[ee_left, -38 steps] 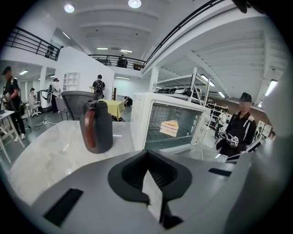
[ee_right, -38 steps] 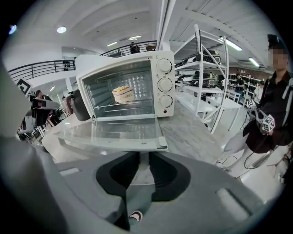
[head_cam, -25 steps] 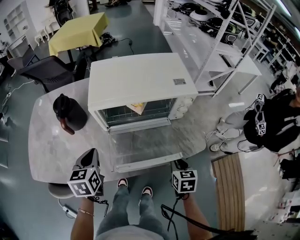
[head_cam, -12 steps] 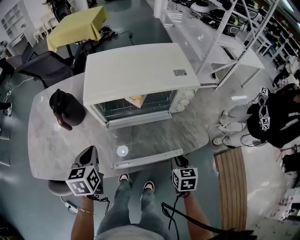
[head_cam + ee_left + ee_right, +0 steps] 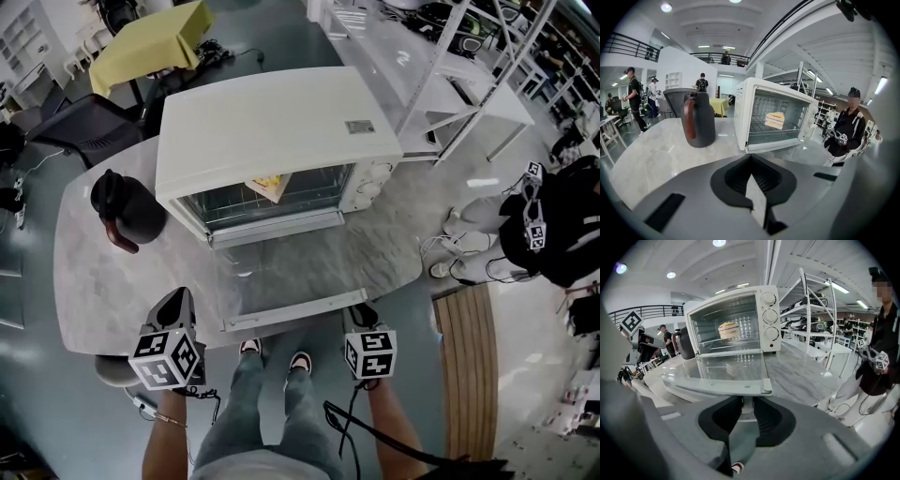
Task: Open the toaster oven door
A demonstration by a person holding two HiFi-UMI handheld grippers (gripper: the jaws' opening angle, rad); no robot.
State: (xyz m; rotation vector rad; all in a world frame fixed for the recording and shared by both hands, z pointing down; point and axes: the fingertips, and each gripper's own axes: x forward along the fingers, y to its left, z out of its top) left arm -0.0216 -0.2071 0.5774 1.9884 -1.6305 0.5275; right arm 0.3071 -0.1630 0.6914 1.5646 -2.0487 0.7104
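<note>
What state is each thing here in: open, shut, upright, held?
toaster oven door: open, folded down level.
door handle: gripped near its right end.
right gripper: closed on the door handle.
left gripper: shut, empty.
jug: upright.

Left tongs held above a marble bench, facing an open toaster oven.
The left tongs [image 5: 752,176] show dark ribbed jaws drawn together to a point, with nothing between them. On the bench [image 5: 656,150] a dark jug [image 5: 698,119] stands just left of the white toaster oven [image 5: 773,117], whose rack carries a pale piece of food [image 5: 776,120]. A person in black [image 5: 846,129] stands at right.
</note>
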